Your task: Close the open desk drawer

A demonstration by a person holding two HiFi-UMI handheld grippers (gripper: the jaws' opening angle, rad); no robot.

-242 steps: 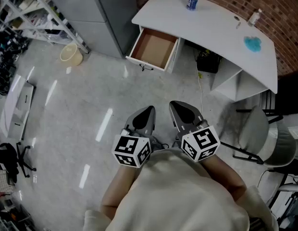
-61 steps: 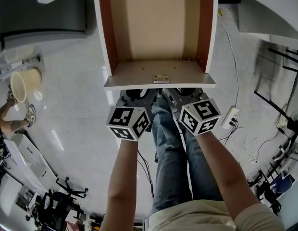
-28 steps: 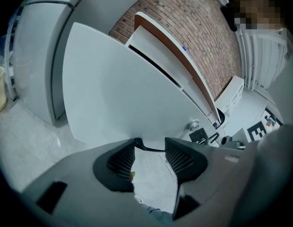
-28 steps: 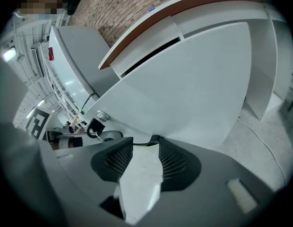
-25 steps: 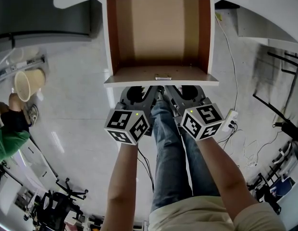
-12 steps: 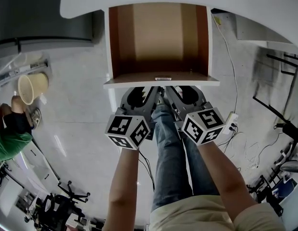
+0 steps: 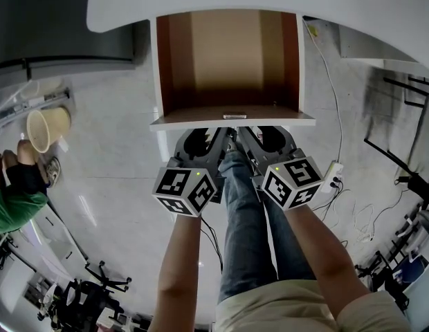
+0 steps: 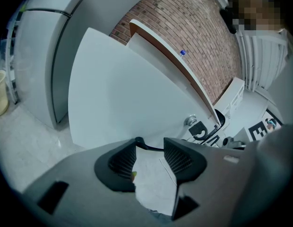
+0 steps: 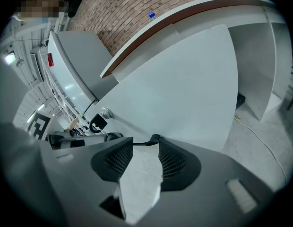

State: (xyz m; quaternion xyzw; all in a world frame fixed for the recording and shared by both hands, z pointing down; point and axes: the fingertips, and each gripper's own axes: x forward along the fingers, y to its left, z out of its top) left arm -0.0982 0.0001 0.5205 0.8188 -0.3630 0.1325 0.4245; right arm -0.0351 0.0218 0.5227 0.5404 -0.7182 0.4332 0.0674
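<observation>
Drawer [image 7: 228,61] stands pulled out from under the white desk [image 7: 117,5], toward the person. Left gripper [image 8: 150,144] and right gripper [image 9: 145,144] sit at its near front panel, jaws apart, gripping nothing.

Head view was bright, w/ even light from overhead; pale glare streaks lay on the floor [image 7: 85,209] at left. Drawer [image 7: 228,54] was lit inside, w/ a dark shadow band along its near end. Strong fisheye bend: straight edges bowed toward the borders. Both gripper views were sharp mid-frame, w/ black vignette in the corners; drawer's white front there was bright, softly graded, no hard shadows. Close-up bodies of left hand-held gripper [image 8: 151,144] & right hand-held gripper [image 9: 144,144] looked soft, out of focus, shaded.
</observation>
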